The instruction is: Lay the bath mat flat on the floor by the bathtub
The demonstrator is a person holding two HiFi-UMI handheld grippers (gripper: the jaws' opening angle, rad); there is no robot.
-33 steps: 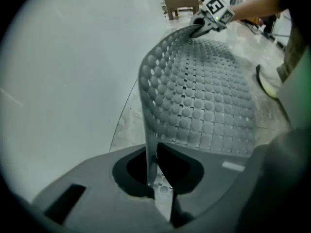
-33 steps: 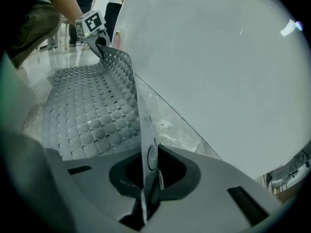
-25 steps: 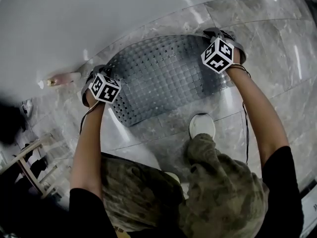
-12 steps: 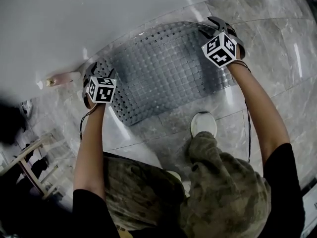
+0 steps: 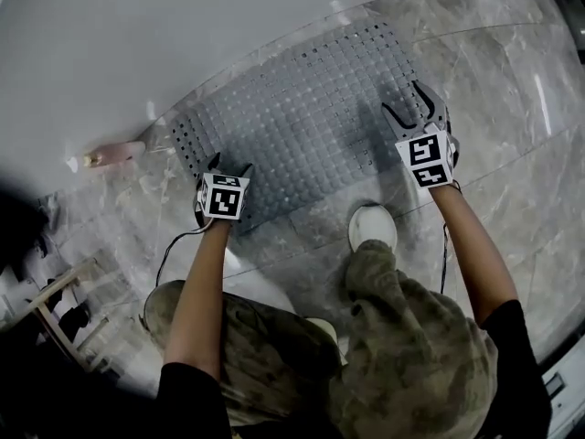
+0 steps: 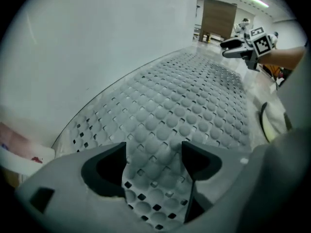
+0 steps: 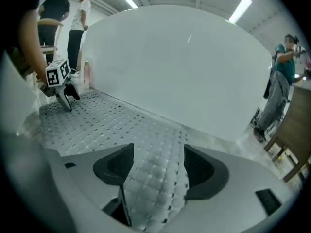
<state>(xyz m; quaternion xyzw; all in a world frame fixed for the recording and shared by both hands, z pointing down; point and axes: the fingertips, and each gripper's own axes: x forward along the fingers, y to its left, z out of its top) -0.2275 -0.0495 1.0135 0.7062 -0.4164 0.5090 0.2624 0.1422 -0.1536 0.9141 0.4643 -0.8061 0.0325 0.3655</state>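
Observation:
The grey perforated bath mat [image 5: 302,117] lies spread flat on the marble floor along the white bathtub [image 5: 137,44]. My left gripper [image 5: 226,165] hangs over the mat's near left corner. Its jaws have just been opening and stand apart, with the mat's edge [image 6: 150,178] showing between them, untouched by the pads. My right gripper [image 5: 413,110] is over the mat's right end. Its jaws have also just been opening, and the mat [image 7: 155,178] lies below the gap, not pinched.
A pink bottle [image 5: 114,152] lies by the tub left of the mat. The person's white shoe [image 5: 373,228] stands just off the mat's near edge. A wooden stool [image 5: 55,309] is at lower left. People stand beyond the tub [image 7: 73,18].
Both grippers let go of the mat's far corners, opened and drew back toward the person. The mat, bowed up before, now lies flat against the tub.

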